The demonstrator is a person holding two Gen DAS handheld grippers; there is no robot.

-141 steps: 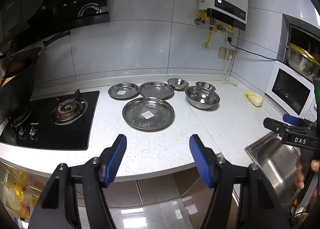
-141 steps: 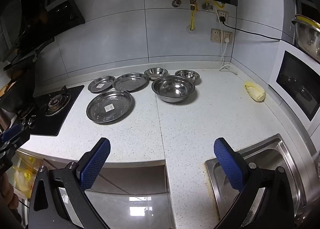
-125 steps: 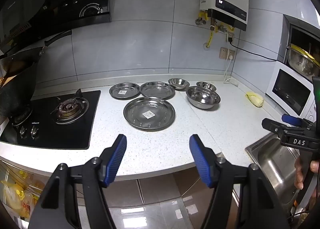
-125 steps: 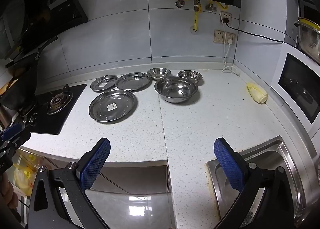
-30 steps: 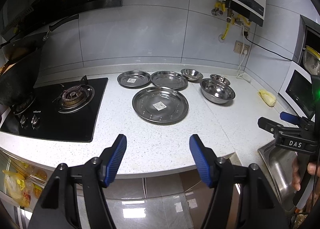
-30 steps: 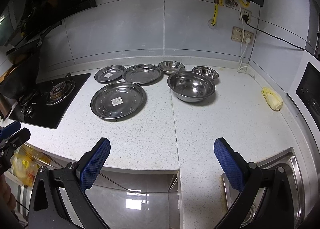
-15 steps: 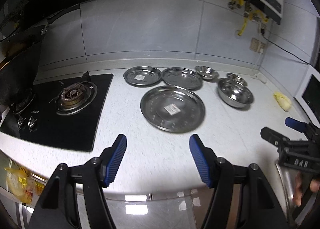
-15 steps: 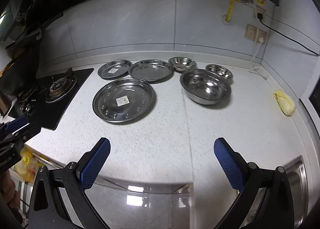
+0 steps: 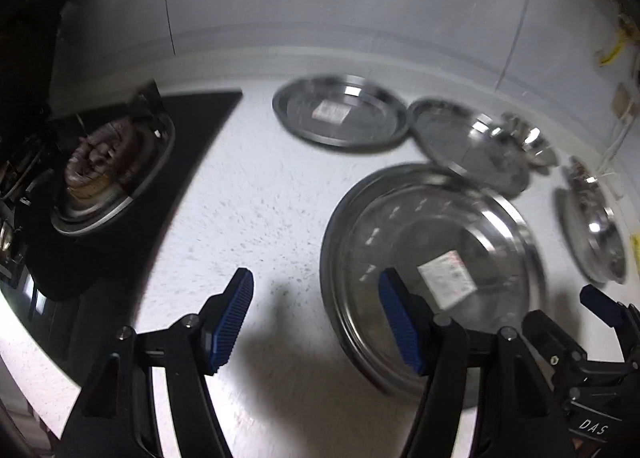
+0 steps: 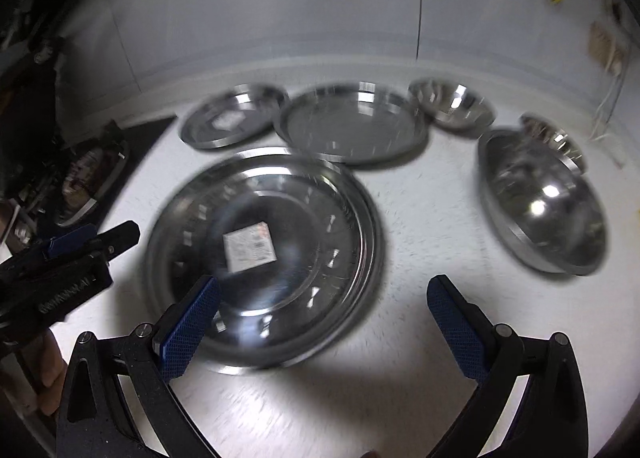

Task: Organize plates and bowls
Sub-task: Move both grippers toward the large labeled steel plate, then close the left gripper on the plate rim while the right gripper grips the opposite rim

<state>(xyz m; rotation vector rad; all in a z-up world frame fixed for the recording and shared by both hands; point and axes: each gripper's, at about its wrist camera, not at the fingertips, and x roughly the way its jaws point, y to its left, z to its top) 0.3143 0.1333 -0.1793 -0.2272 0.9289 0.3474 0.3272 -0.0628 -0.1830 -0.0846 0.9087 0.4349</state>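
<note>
Steel dishes lie on the white speckled counter (image 9: 256,209). The large plate (image 9: 432,242) (image 10: 260,217) with a paper label is nearest. Behind it lie a small plate (image 9: 340,117) (image 10: 232,121), a medium plate (image 9: 468,141) (image 10: 352,125) and a small bowl (image 9: 528,141) (image 10: 452,105). A large bowl (image 10: 544,197) (image 9: 592,225) sits to the right, with another small bowl (image 10: 556,137) behind it. My left gripper (image 9: 316,290) is open and empty at the large plate's left rim. My right gripper (image 10: 326,290) is open and empty over the plate's near edge.
A black gas stove (image 9: 100,161) (image 10: 84,173) takes up the counter's left end. The tiled wall (image 10: 320,9) stands behind the dishes. Each gripper shows in the other's view: the right one (image 9: 600,314), and the left one (image 10: 68,254) held by a hand (image 10: 48,370).
Both grippers have moved forward and down over the counter, close to the large plate. The dishes have not moved. Both grippers stay open.
</note>
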